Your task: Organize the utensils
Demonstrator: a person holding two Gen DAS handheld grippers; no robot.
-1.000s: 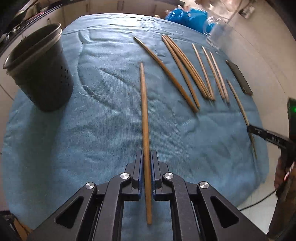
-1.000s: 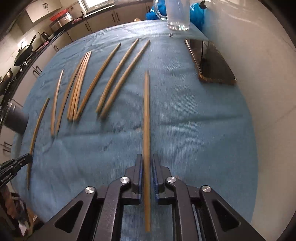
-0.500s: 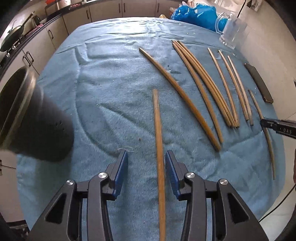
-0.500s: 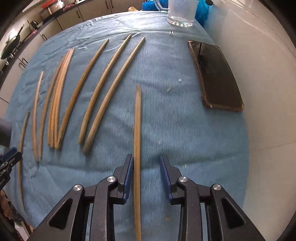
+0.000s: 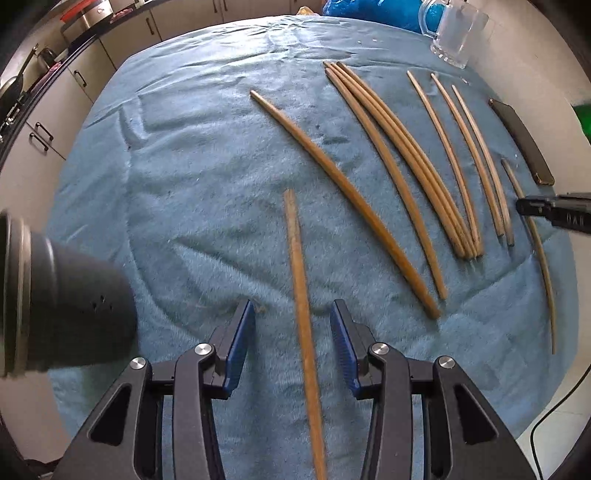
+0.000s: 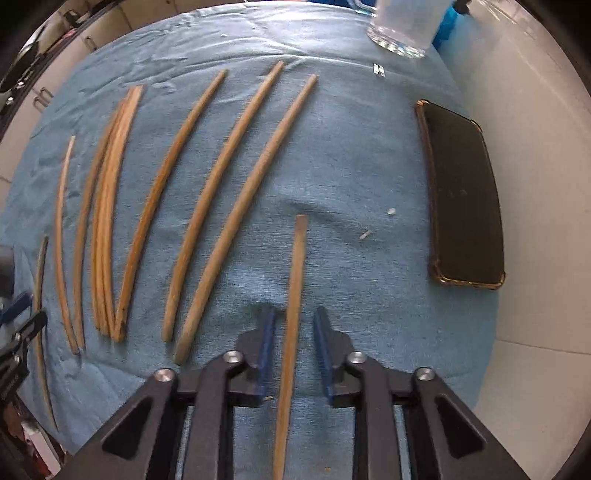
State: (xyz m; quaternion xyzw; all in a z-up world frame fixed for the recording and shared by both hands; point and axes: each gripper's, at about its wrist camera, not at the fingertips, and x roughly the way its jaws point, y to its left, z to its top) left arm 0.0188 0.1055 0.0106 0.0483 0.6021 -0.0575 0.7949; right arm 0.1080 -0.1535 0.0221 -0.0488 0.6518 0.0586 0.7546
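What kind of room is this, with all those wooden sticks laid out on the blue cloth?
Most likely a home kitchen. Cupboard doors with handles line the far side, a frying pan sits on the counter there, and a glass mug stands at the edge of the blue towel holding the chopsticks.

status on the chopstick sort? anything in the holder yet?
Done: nothing visibly; the dark holder shows only its outside, so its contents can't be seen. In hand: nothing gripped. The left tongs and right tongs are open, each straddling one chopstick on the blue towel. Left: every chopstick in view, including the bundle.
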